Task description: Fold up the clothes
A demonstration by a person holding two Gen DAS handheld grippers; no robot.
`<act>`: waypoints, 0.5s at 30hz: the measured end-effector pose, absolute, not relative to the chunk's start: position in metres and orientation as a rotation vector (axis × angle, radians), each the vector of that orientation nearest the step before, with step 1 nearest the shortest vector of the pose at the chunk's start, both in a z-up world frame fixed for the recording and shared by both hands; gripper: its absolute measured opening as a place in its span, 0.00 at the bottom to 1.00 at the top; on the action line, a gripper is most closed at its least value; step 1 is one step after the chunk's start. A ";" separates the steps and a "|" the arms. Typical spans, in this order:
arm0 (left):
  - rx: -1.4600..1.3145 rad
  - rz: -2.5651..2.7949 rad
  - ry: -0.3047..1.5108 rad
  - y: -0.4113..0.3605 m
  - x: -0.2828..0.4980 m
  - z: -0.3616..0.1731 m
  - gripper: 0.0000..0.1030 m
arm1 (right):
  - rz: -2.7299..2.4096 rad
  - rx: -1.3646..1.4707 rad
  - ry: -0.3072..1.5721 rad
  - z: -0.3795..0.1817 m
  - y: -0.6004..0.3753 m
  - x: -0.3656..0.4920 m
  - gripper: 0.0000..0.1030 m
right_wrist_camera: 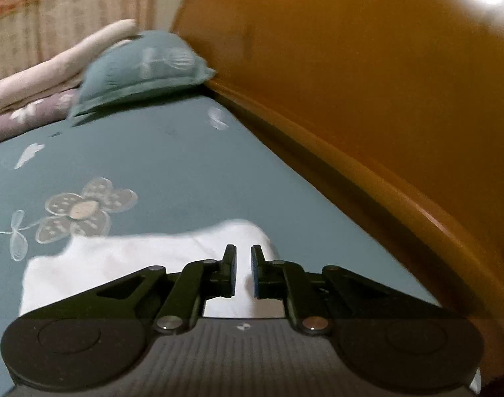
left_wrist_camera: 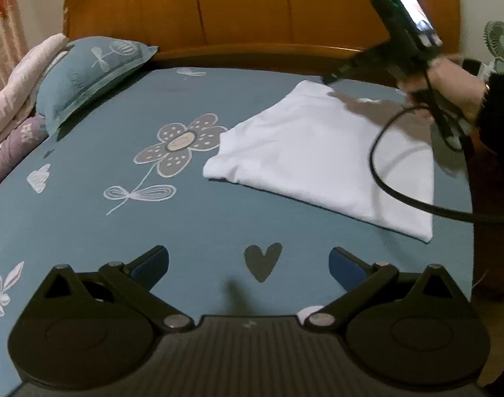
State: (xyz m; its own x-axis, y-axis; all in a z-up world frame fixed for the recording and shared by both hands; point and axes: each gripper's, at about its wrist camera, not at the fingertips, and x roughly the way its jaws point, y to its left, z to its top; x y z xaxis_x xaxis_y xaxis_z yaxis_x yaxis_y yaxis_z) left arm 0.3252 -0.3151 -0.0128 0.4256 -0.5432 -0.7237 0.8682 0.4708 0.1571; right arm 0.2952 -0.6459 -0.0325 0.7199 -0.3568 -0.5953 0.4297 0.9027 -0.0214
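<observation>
White garment [left_wrist_camera: 321, 162] at right of centre in the left view, lying flat on the blue floral bedsheet [left_wrist_camera: 119, 231] as a neat folded rectangle. Left gripper [left_wrist_camera: 248, 261] at bottom, spread wide, holding nothing. Right gripper [right_wrist_camera: 243, 264] over the cloth's far corner, narrowed to a slit, nothing visibly pinched. Looks like either 1 more fold due or folding complete.
</observation>
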 end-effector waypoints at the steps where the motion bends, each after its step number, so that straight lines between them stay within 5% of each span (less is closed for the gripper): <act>1: 0.561 -0.937 0.657 -0.314 0.326 -0.013 0.99 | -0.422 0.100 0.639 -0.032 -0.644 0.306 0.12; 6: 0.548 -0.918 0.668 -0.300 0.325 -0.011 0.99 | -0.468 0.123 0.754 -0.063 -0.671 0.347 0.12; 15: 0.536 -0.901 0.730 -0.281 0.325 -0.023 0.99 | -0.171 0.094 0.705 -0.029 -0.603 0.339 0.19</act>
State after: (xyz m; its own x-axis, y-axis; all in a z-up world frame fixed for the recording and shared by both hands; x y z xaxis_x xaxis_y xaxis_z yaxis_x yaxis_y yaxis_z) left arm 0.3250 -0.2808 -0.0232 0.4143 -0.5046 -0.7574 0.8454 0.5217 0.1149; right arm 0.3391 -0.6029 -0.0291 0.7486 -0.1243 -0.6512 0.1876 0.9818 0.0283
